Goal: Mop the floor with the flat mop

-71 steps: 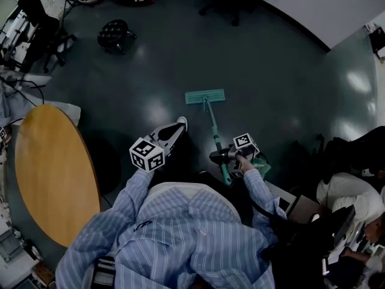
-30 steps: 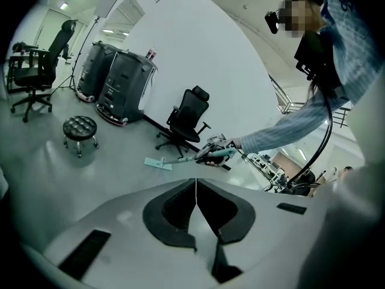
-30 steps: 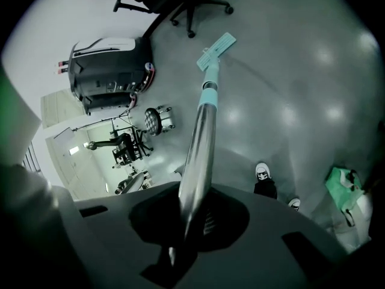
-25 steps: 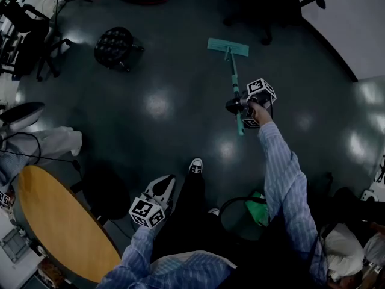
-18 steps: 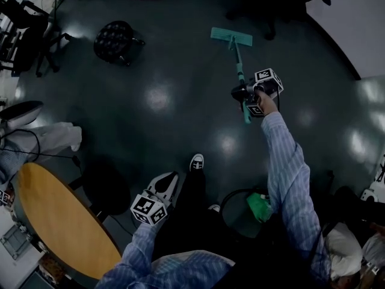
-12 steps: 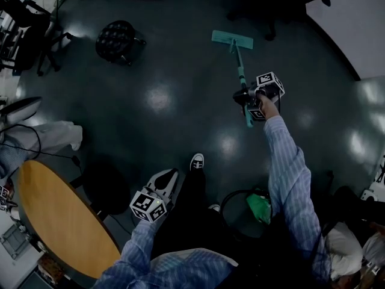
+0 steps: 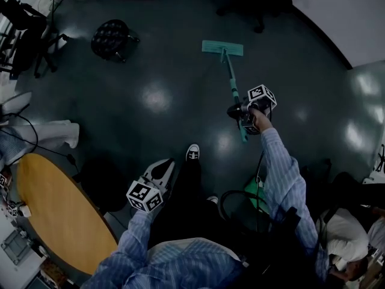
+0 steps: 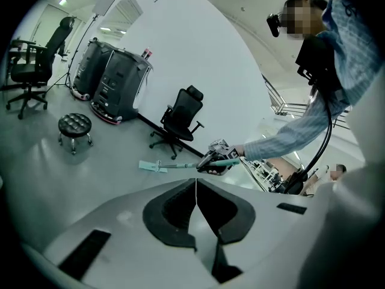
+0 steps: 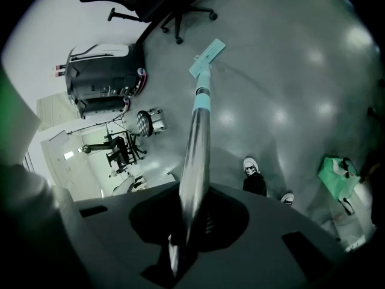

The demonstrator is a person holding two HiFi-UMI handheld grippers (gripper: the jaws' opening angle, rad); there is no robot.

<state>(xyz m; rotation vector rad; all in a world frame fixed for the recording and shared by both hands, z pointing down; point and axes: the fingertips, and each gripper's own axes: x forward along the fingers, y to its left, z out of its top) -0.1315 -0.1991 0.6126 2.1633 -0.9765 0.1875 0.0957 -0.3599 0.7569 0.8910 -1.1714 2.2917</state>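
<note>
My right gripper (image 7: 236, 111) has its jaws clamped on the handle of the flat mop (image 7: 229, 77), my arm stretched forward in its striped sleeve. In the right gripper view the silvery shaft runs straight out from between the two jaws, turns teal farther down, and ends at the mop head (image 9: 207, 58). The mop head lies flat on the dark floor (image 7: 162, 95), out ahead of me toward the edge where the floor meets the white wall (image 7: 337, 5). The handle slopes back from it to my jaws, with a short teal end sticking out past them on my side.

My left gripper (image 7: 163, 166) hangs low and close to my body. Its jaws are pressed together with nothing between them, as the left gripper view shows: the two black pads meet along a thin line. It is just beside my shoe (image 7: 192, 152) and well apart from the mop.

A black stool (image 7: 111, 38) stands on the floor to the left of the mop head, well apart from it. A round wooden surface (image 7: 54, 209) sits at the floor's near-left edge. An office chair (image 8: 180, 116) stands against the wall beyond the mop.
</note>
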